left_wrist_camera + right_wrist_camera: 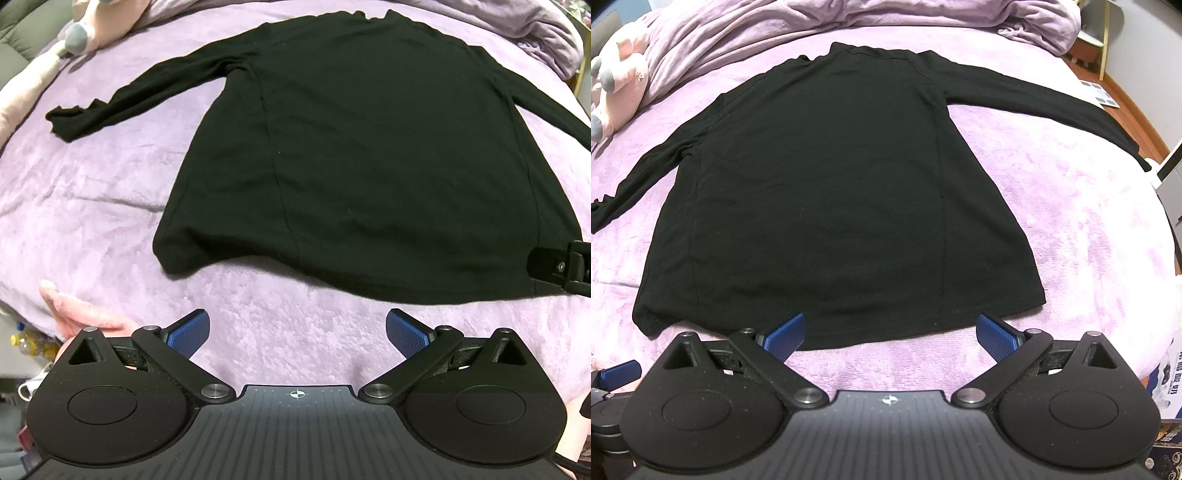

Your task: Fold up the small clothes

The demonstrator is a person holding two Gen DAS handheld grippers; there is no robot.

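A black long-sleeved top (369,155) lies flat on a lilac blanket (110,192), hem toward me, both sleeves spread out to the sides. My left gripper (297,332) is open, its blue pads over bare blanket just short of the hem's left part. The right gripper (890,338) is also open, hovering at the hem of the top (827,177) with nothing between its pads. In the left wrist view the right gripper's black body (565,266) shows at the hem's right corner. In the right wrist view a blue fingertip (620,371) of the left gripper shows at lower left.
A pink and grey plush toy (617,85) lies at the far left of the bed. Bunched lilac bedding (849,18) is piled behind the collar. A hand (85,317) shows beside the left gripper. The bed's right edge (1160,184) drops to a wooden floor with papers.
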